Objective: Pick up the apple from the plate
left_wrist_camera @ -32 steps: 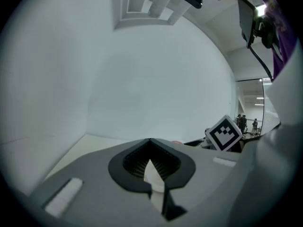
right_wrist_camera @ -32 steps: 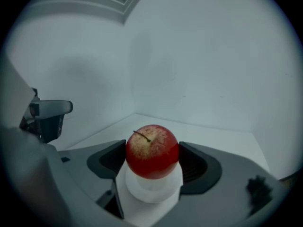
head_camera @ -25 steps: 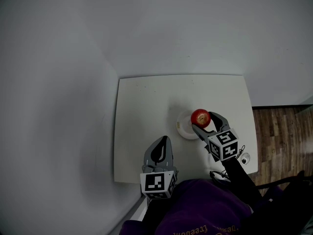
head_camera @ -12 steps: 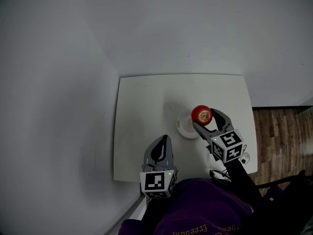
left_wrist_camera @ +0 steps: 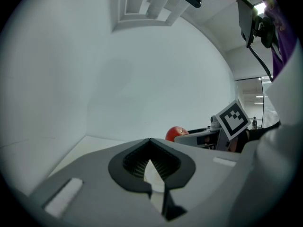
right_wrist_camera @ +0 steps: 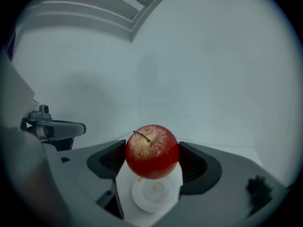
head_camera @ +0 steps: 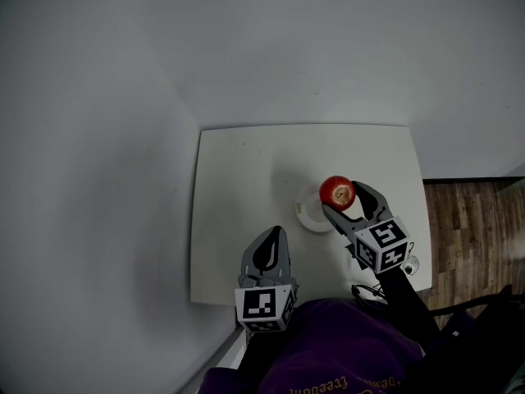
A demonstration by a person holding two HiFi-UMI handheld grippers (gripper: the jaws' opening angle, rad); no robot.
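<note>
The head view takes in the whole scene. A white table stands in a corner of pale walls, and a strip of wood floor runs along its right side. The two grippers reach in from the near edge, above a purple garment. From there the right gripper has its jaws either side of the apple, which overlaps the far right rim of the plate. This view does not show whether fruit and plate touch. The right gripper view settles it. The jaws are spread about the width of the apple, with a dark ribbed pad pressed against each flank. The apple's stem points up and toward the camera, and yellow speckling shows around it. The plate lies lower down in the gap between the jaws, its bare centre showing beneath the fruit, so the apple is held above the plate and off it. The left gripper hovers over the near part of the table, left of the plate and apart from it. Its own view shows the jaws brought together at the tips with nothing between them, only a sliver of white table showing through the notch behind. That view also catches the apple from the side at mid-right, next to the right gripper's marker cube, but it does not show the plate at all.
</note>
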